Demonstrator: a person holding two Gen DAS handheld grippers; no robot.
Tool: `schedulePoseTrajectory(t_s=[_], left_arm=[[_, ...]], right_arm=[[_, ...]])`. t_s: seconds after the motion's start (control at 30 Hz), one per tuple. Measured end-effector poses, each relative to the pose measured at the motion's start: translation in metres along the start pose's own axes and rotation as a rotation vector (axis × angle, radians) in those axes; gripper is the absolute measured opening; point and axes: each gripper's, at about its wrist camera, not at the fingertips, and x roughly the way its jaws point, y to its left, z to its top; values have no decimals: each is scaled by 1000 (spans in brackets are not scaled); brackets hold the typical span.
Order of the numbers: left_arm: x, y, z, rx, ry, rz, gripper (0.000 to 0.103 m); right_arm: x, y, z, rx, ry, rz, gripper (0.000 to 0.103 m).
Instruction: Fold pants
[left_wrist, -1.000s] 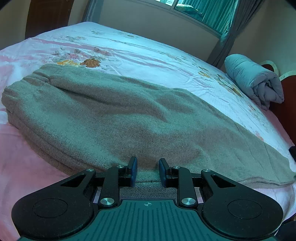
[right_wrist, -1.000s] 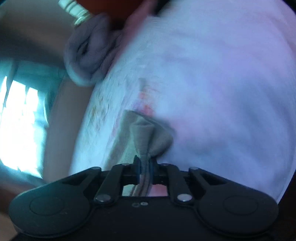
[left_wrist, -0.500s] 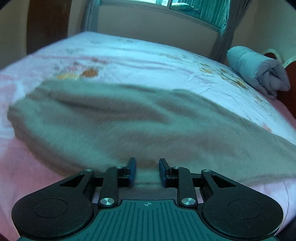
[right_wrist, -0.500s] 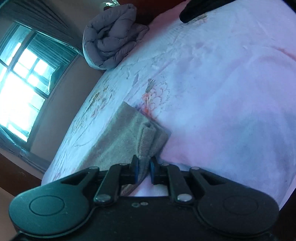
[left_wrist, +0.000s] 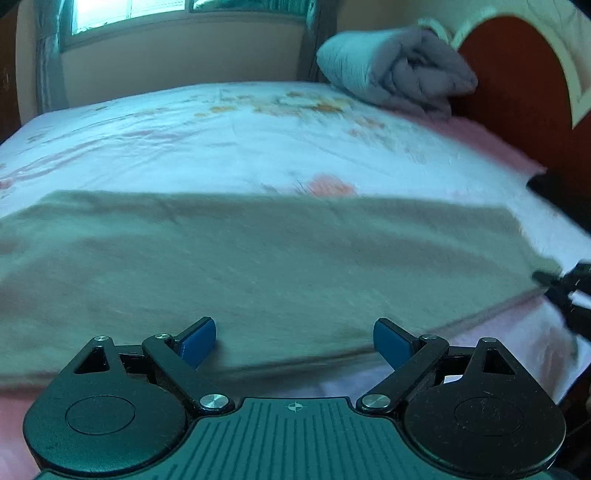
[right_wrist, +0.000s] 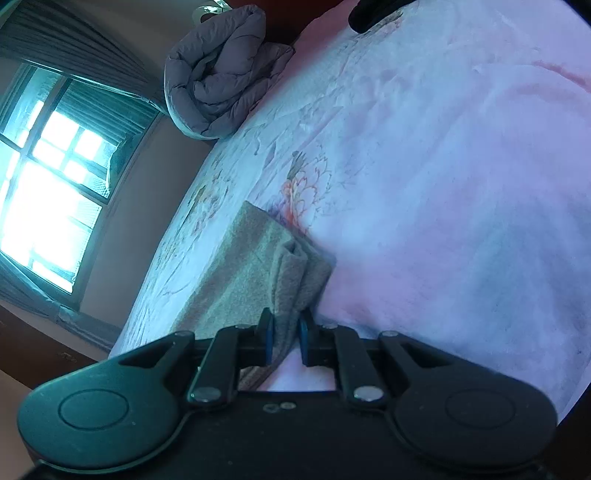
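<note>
Pants (left_wrist: 258, 266): flat across the bed (left_wrist: 258, 140).
Left gripper (left_wrist: 294, 341): jaws just opened wide, empty.
Right gripper (right_wrist: 284, 334): jaws clamp the pants' near-right corner.

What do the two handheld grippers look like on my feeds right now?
Both match: the left gripper and right gripper have black linkage arms with silver pivot screws, round black housings either side, and blue pads on the fingers. The left one's body is ribbed dark teal with a small crosshair mark. No cables or sleeves show.

pants (left_wrist: 258, 258) across mid-frame on bed (left_wrist: 221, 140), rolled quilt (left_wrist: 399, 74) upper right, window (left_wrist: 129, 14) top left
</note>
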Motion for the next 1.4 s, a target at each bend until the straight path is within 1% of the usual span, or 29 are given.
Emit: schedulePoseTrajectory(t_s=[0.03,0.07,0.17,0.23,0.27,0.3,0.33,0.37,0.4,0.47,0.53,0.67,0.87,0.93,1.0,1.03,1.07,1.17,1.2,1.23,1.27,1.33,1.4], left_arm=[[3,-7,-3,-3,-5,41,97],[4,-11,-7,-14,-16,66,99],[1,-17,-7,-27,-33,97,100],[-8,-18,-3,-19,-80,124,100],[-7,-17,-1,-17,-80,147,100],[0,-16,0,-22,-46,155,100],[11,-13,-2,-41,5,150,101],[15,-13,-6,-37,6,152,103],[17,-16,-11,-4,-7,168,103],[17,-20,-15,14,-21,185,103],[18,-18,-14,-4,-17,185,103],[16,-20,-16,-8,-25,184,103],[20,-20,-15,-10,-30,180,103],[20,-20,-15,-8,-28,179,103],[21,-20,-14,0,-22,179,103],[22,-20,-14,0,-16,176,103],[23,-20,-13,1,-10,174,103],[24,-18,-12,4,-9,162,103],[21,-14,-12,-5,-15,143,103],[15,-6,-9,0,-18,103,103],[5,3,-7,14,-26,79,103],[-28,37,-8,4,-83,90,103],[-65,85,-12,-15,-133,105,103]], right_arm=[[0,-1,0,3,1,6,3],[-1,-2,0,4,3,12,3],[-2,-5,-1,9,5,28,3],[-3,-7,-1,14,7,36,3],[-3,-8,-1,16,8,40,3],[-5,-9,-1,17,7,42,3],[-5,-10,-2,19,5,44,3],[-5,-11,-2,21,4,48,3],[-6,-11,-3,22,4,49,3],[-7,-11,-3,24,7,49,4],[-7,-11,-2,31,12,51,4],[-7,-11,-1,40,18,53,4],[-9,-7,1,44,37,35,6],[-10,-4,1,47,38,23,5],[-13,11,1,-21,16,-16,5],[-16,22,1,-60,-5,-21,5],[-20,35,1,-96,-33,-12,5],[-29,79,1,-190,-74,18,4],[-33,101,0,-245,-84,35,4],[-36,120,-2,-297,-92,49,4],[-39,142,-6,-351,-100,60,4],[-43,186,-19,-462,-105,88,4],[-42,231,-43,-593,-110,111,4]])
